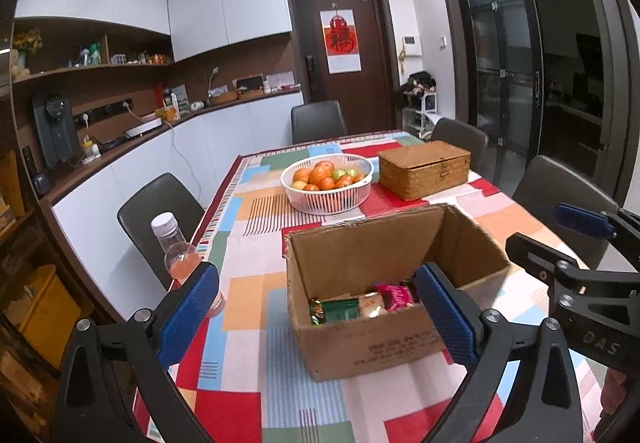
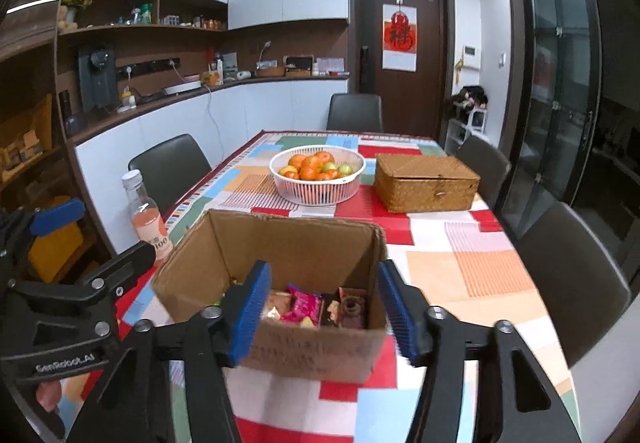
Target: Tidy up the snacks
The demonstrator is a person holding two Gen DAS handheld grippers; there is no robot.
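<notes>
Both tools hang just short of the cardboard box [image 2: 280, 283], left tool [image 1: 320, 307] and right tool [image 2: 320, 311] spread wide and empty, presumably ready to reach in. Snack packets [image 2: 304, 307] lie inside the box; a drink bottle [image 1: 180, 255] stands left of it on the bench [image 2: 460, 263].

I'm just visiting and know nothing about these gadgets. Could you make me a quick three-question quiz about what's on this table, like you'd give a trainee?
1. True or false: the wicker box has its lid open.
2. What lies inside the cardboard box? A) fruit B) snack packets C) nothing
3. Fill in: the bottle holds a ____ coloured drink.

Key:
1. False; the lid is shut.
2. B; the snack packets lie at the bottom, while the fruit sits in the white basket.
3. Pink-orange.

Both the left gripper and right gripper are open and hold nothing.
</notes>
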